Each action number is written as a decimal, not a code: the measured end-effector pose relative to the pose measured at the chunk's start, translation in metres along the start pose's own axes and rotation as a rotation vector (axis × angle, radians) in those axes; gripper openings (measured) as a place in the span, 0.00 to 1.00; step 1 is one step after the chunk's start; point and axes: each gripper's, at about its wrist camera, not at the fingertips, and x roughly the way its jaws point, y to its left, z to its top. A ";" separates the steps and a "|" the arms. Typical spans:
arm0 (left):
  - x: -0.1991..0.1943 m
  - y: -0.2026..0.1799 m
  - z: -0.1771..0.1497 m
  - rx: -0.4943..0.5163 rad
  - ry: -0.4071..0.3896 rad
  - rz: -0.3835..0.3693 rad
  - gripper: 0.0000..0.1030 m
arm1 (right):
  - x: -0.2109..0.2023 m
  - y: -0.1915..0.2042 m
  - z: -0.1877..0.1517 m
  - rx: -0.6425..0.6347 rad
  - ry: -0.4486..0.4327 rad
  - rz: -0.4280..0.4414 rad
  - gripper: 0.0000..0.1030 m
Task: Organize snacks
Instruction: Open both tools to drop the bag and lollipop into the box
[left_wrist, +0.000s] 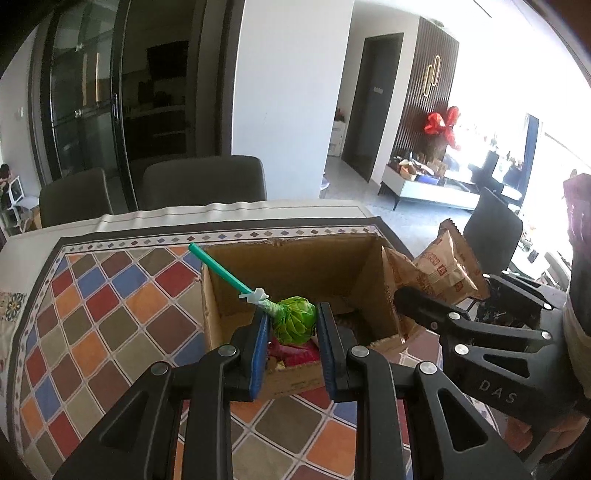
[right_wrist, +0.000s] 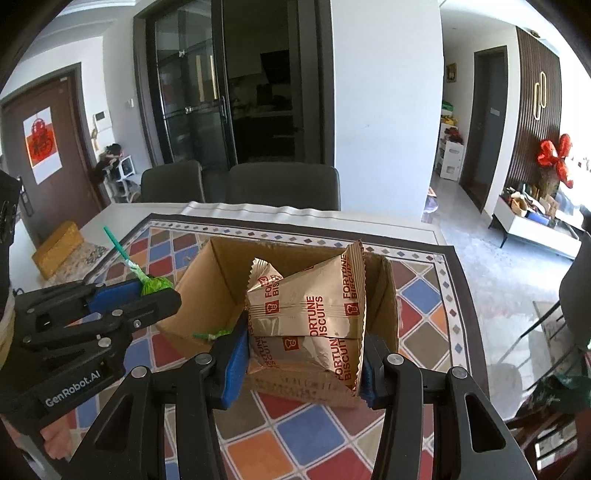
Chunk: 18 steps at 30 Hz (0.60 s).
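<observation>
Left gripper (left_wrist: 291, 325) pinches a green lollipop (left_wrist: 295, 319) by its wrapped head; right gripper (right_wrist: 304, 354) clamps a biscuit packet (right_wrist: 310, 314). Both hang above the open cardboard box (right_wrist: 218, 280), likely for dropping in.

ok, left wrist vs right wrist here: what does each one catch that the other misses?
Left wrist only: red wrappers lying in the bottom of the cardboard box.

Right wrist only: a second green lollipop lying in the box, the yellow packet on the table's far left, and the brown door with a red poster.

Both: the left gripper shut on a green lollipop, the right gripper shut on Fortune Biscuits packets, the box, the patterned tablecloth.
</observation>
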 end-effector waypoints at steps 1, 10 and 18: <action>0.004 0.000 0.003 0.006 0.009 0.006 0.25 | 0.006 0.000 0.004 -0.004 0.013 0.001 0.48; 0.026 0.000 0.021 0.025 0.050 0.042 0.42 | 0.042 -0.014 0.018 0.052 0.109 -0.002 0.60; 0.004 -0.002 0.009 0.035 -0.007 0.101 0.44 | 0.029 -0.019 0.008 0.104 0.075 -0.043 0.69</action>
